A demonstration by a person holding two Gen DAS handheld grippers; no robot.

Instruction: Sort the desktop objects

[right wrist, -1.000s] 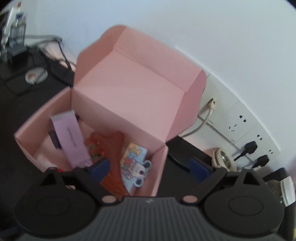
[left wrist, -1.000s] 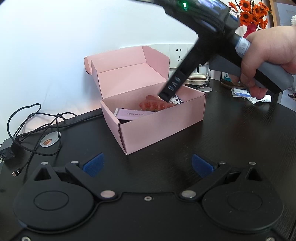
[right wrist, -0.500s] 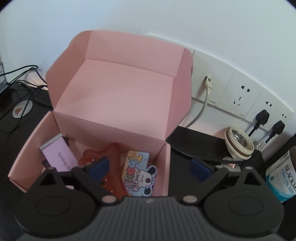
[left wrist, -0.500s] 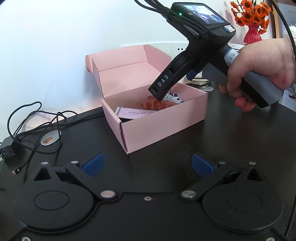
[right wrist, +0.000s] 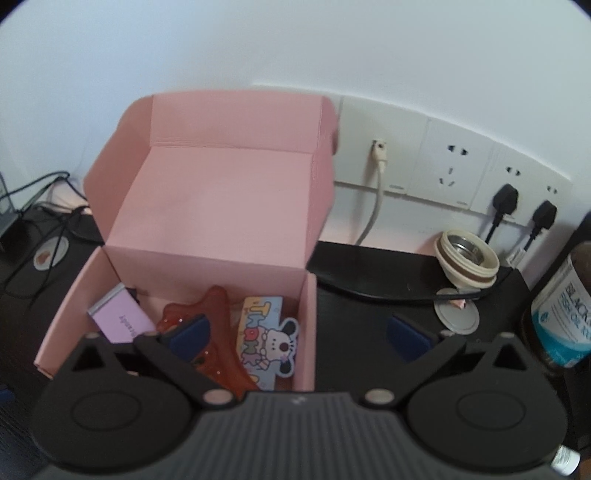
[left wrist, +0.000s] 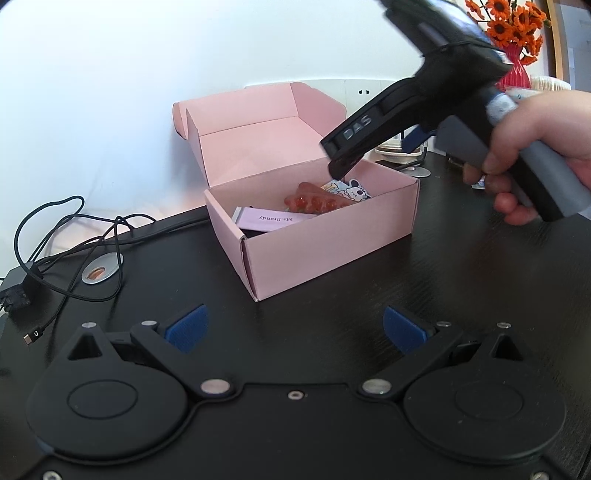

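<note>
Dark wood-grain desk (left wrist: 461,280) spreads out under both of my tools, and nearest to me my left gripper (left wrist: 295,325) hovers low over it with its blue pads spread wide and nothing between them. Just beyond it sits the pink box (left wrist: 325,243), lid folded back and standing upright against the white wall (left wrist: 110,92). To the left of the box, black cables (left wrist: 66,236) loop across the desk around a small silver disc (left wrist: 101,273). Inside the box lie a lilac card box (right wrist: 123,321) at the left, an orange-red hair claw (right wrist: 218,332) in the middle and a cartoon mouse sticker (right wrist: 267,339) at the right (all three close together, the claw touching the sticker as far as I can tell). My right gripper (right wrist: 295,332) hangs above the box's right end, tilted downward, its jaws having just been opening and now fully spread with nothing gripped; one blue pad is over the claw, the other is past the box wall. My right hand (left wrist: 535,158) wraps the grey handle. Farther back on the right, near the wall sockets (right wrist: 454,166), stand a cream lid (right wrist: 467,262), a fish-oil bottle (right wrist: 565,317) and orange flowers (left wrist: 506,18) in a red vase.
</note>
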